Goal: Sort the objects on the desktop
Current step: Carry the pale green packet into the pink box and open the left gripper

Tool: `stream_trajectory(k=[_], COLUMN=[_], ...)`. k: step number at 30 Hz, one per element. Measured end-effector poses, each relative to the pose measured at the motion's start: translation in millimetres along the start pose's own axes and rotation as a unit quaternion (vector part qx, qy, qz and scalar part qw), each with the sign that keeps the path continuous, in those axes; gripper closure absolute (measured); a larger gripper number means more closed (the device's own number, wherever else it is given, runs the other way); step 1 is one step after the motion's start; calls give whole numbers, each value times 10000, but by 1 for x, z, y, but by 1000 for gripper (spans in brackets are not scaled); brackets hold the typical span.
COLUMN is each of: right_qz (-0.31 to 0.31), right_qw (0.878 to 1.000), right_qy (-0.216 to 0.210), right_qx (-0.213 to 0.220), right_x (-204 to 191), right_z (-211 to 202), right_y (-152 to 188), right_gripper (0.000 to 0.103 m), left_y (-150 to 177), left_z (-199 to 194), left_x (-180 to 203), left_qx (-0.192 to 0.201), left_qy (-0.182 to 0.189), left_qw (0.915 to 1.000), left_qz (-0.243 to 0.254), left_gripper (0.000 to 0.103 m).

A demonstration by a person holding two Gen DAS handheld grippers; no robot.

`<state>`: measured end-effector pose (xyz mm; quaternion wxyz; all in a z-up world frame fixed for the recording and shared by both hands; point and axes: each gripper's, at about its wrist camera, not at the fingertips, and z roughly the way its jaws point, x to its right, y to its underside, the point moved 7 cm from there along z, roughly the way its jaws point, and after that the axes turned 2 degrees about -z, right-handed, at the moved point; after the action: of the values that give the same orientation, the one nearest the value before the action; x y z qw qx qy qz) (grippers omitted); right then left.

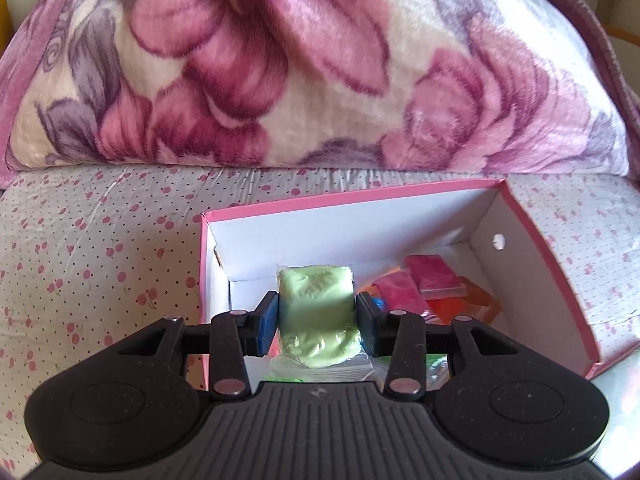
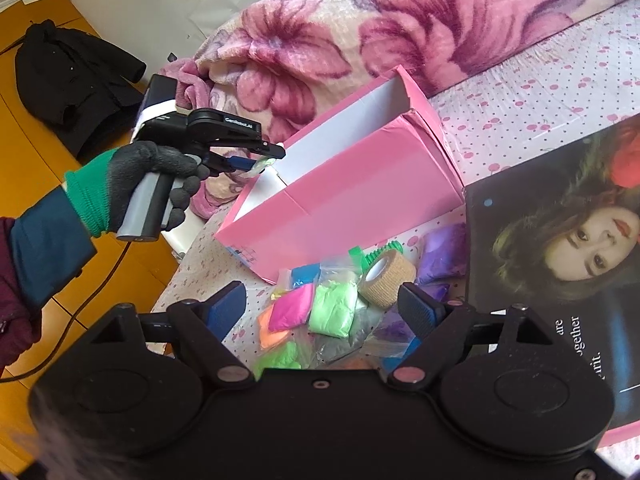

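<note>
One pale green clay bag (image 1: 316, 316) points lengthwise forward, clamped by left hand-held gripper (image 1: 318, 320)

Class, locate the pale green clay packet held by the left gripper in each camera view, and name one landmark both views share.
Left wrist view: pale green clay packet sits low centre, clamped in the left gripper, over the pink box.
Right wrist view: only a sliver shows, left of centre, at the box's near end.
Shared landmark: the pink box.
</note>
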<state>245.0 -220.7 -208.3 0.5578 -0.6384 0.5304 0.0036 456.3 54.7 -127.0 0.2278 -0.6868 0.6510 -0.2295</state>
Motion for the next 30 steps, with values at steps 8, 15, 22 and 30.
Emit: stream_trajectory(k=[8, 15, 22, 30], right_qz=[44, 43, 27, 19], right_qw=[9999, 9996, 9994, 9991], right_qy=[14, 34, 56, 98], right_qx=[-150, -264, -334, -401], right_x=[3, 3, 4, 5], right_z=[3, 6, 8, 10], right_y=[3, 6, 8, 10], right_gripper=[19, 19, 19, 19], left_y=[-2, -8, -6, -9], left_z=[19, 38, 48, 56], left_x=[-3, -7, -10, -11], left_qx=[-118, -231, -331, -384], left_qy=[-93, -144, -153, -183], left_qw=[9999, 9996, 9992, 9990], left_qz=[84, 119, 169, 156], left_gripper=[63, 63, 63, 63])
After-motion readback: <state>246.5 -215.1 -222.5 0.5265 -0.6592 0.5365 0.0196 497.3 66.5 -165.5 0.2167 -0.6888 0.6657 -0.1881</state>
